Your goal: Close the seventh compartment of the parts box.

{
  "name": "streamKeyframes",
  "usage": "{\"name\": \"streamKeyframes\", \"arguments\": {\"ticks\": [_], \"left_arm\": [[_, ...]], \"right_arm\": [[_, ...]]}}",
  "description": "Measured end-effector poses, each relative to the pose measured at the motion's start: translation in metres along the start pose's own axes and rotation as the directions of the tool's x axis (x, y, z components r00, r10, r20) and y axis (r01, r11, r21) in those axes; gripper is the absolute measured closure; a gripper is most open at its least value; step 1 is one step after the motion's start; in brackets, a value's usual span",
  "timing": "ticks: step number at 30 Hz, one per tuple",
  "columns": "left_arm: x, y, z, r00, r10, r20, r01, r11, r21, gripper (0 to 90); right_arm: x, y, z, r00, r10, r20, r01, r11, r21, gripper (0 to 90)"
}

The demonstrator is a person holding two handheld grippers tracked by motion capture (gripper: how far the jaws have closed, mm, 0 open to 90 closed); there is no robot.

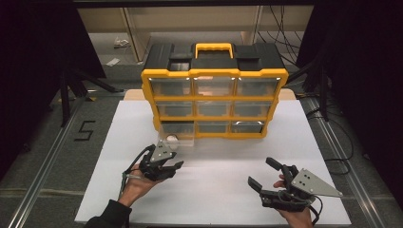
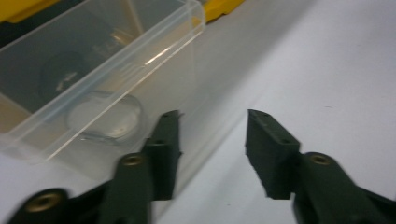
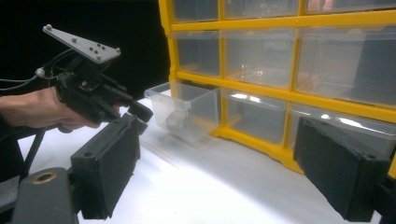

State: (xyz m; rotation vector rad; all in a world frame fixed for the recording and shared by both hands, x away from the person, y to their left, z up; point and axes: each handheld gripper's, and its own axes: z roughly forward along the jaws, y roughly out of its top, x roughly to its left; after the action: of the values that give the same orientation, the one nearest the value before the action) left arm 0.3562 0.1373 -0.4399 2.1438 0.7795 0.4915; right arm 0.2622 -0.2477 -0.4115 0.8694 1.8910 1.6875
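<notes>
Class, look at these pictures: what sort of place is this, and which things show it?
Probably a lab or workshop recording bench: a white board as work surface, a yellow drawer organiser standing on it, loose cables on the floor beside, and a taped number.

White board [image 1: 214, 185] over grey floor [image 1: 57, 156]; black "5" mark [image 1: 84, 130] left of it; metal rails [image 1: 43, 166] along both sides. Behind: wooden shelving [image 1: 142, 23]; cables [image 1: 280, 21] at right; black drapes [image 1: 28, 57] flanking.

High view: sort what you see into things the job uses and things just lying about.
In use: pulled-out clear drawer, round object inside it, yellow organizer, left gripper.
Lying about: right gripper, tape marking, floor cables.
</notes>
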Motion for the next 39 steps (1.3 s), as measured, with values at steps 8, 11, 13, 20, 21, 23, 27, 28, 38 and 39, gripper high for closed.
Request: {"name": "streamKeyframes", "arguments": {"ticks": [8, 11, 13, 20, 21, 23, 27, 28, 38, 39], "left_arm": [[0.006, 0.0, 0.005, 0.999, 0.016, -0.042, -0.014, 0.9991, 0.041, 85.5], [0.009, 0.001, 0.009, 0.9983, 0.005, -0.057, -0.003, 0.999, 0.045, 89.3], [0.011, 0.001, 0.011, 0.998, -0.002, -0.063, 0.006, 0.9988, 0.048, 89.4], [0.017, 0.002, 0.017, 0.9963, -0.016, -0.084, 0.02, 0.9989, 0.043, 89.6], [0.018, 0.002, 0.018, 0.9961, -0.021, -0.086, 0.025, 0.9988, 0.043, 89.6], [0.02, 0.002, 0.019, 0.9958, -0.026, -0.088, 0.03, 0.9987, 0.042, 89.6], [0.022, 0.003, 0.021, 0.995, -0.035, -0.094, 0.039, 0.9983, 0.042, 89.7], [0.022, 0.004, 0.022, 0.9949, -0.038, -0.094, 0.042, 0.9982, 0.042, 89.7], [0.026, 0.006, 0.025, 0.9933, -0.053, -0.103, 0.057, 0.9977, 0.036, 89.7], [0.026, 0.007, 0.026, 0.9934, -0.052, -0.102, 0.056, 0.9978, 0.036, 89.7]], "right_arm": [[0.0, 0.0, 0.0, 1.0, -0.002, 0.001, 0.002, 1.0, 0.002, 15.6], [0.0, 0.0, 0.0, 1.0, -0.002, 0.002, 0.002, 1.0, 0.002, 15.6], [0.0, 0.0, 0.0, 1.0, -0.002, 0.001, 0.002, 1.0, 0.003, 15.6], [0.001, 0.0, 0.0, 1.0, -0.009, 0.001, 0.009, 1.0, 0.0, 15.6], [0.001, 0.0, 0.0, 1.0, -0.008, 0.001, 0.008, 1.0, 0.002, 15.6], [0.0, 0.0, -0.001, 1.0, -0.007, 0.003, 0.007, 1.0, 0.002, 15.6], [0.001, 0.0, 0.0, 1.0, -0.008, 0.002, 0.008, 1.0, 0.003, 15.6], [0.001, 0.0, 0.0, 1.0, -0.008, 0.002, 0.008, 1.0, 0.004, 15.6], [0.0, 0.0, 0.0, 1.0, -0.007, 0.003, 0.007, 1.0, 0.002, 15.6], [0.0, 0.0, -0.001, 1.0, -0.006, 0.003, 0.006, 1.0, 0.002, 15.6]]}}
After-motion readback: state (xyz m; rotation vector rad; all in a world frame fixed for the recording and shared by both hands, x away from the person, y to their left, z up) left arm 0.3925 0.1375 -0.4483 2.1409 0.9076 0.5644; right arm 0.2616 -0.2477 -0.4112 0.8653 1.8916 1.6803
